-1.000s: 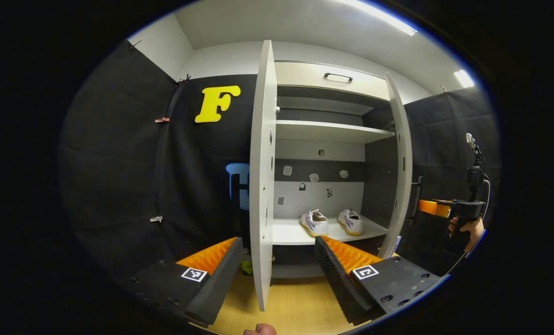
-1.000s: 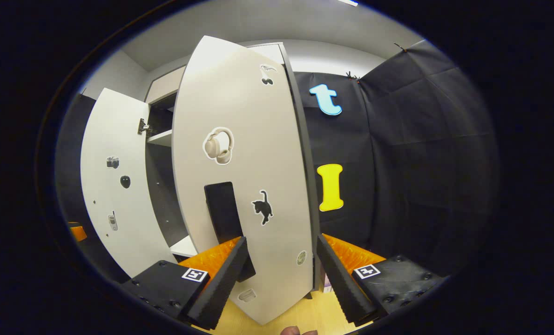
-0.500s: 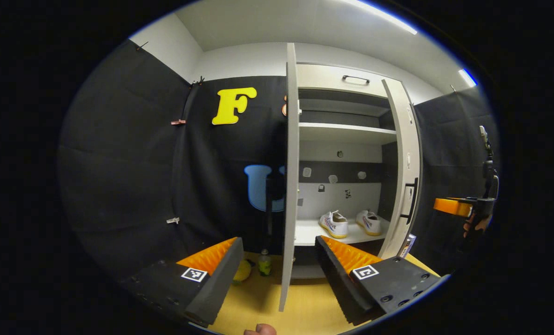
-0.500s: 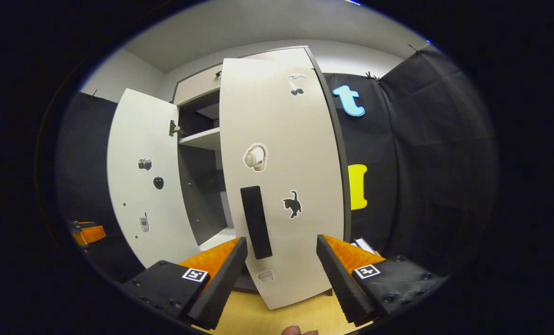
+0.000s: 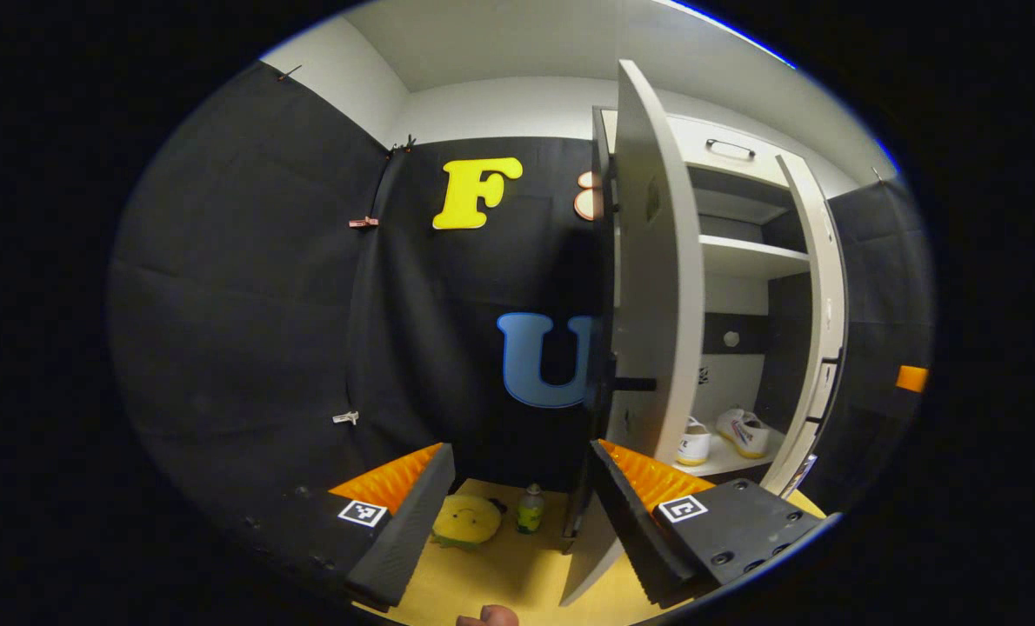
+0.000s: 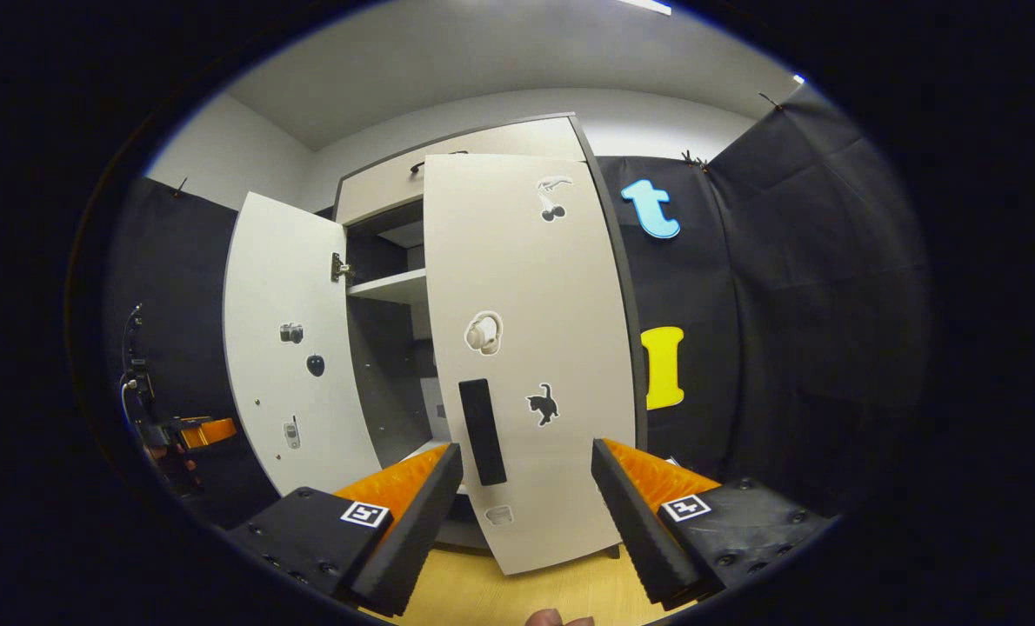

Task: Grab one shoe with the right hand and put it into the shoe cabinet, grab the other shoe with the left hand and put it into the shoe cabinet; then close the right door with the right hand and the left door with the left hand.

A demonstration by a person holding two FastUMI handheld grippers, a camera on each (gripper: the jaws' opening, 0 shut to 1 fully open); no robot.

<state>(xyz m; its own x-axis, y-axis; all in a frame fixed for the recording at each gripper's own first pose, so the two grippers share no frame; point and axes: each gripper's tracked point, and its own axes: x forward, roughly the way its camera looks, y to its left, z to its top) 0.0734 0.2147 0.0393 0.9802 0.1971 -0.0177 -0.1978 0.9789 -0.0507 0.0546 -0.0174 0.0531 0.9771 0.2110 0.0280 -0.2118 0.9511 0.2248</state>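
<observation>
Two white shoes [image 5: 696, 442] [image 5: 748, 432] stand side by side on the shoe cabinet's [image 5: 726, 165] lower shelf. The left door [image 5: 648, 287] stands ajar, almost edge-on, just ahead and right of my open left gripper [image 5: 522, 513], which holds nothing. In the right gripper view the right door [image 6: 526, 348] is partly swung in, its black handle [image 6: 481, 431] just beyond my open, empty right gripper [image 6: 526, 513]. The left door [image 6: 287, 348] stands open farther left, with the left gripper [image 6: 196, 432] and a hand beyond it.
A yellow plush toy [image 5: 465, 520] and a small bottle [image 5: 530, 509] lie on the wooden floor [image 5: 500, 574] against the black wall, left of the cabinet. An upper shelf [image 6: 387, 285] and a top drawer with a handle [image 5: 731, 149] sit above.
My left gripper has swung left round to the outer side of the left door. The right door has turned inward toward shut, and my right gripper has drawn back from it.
</observation>
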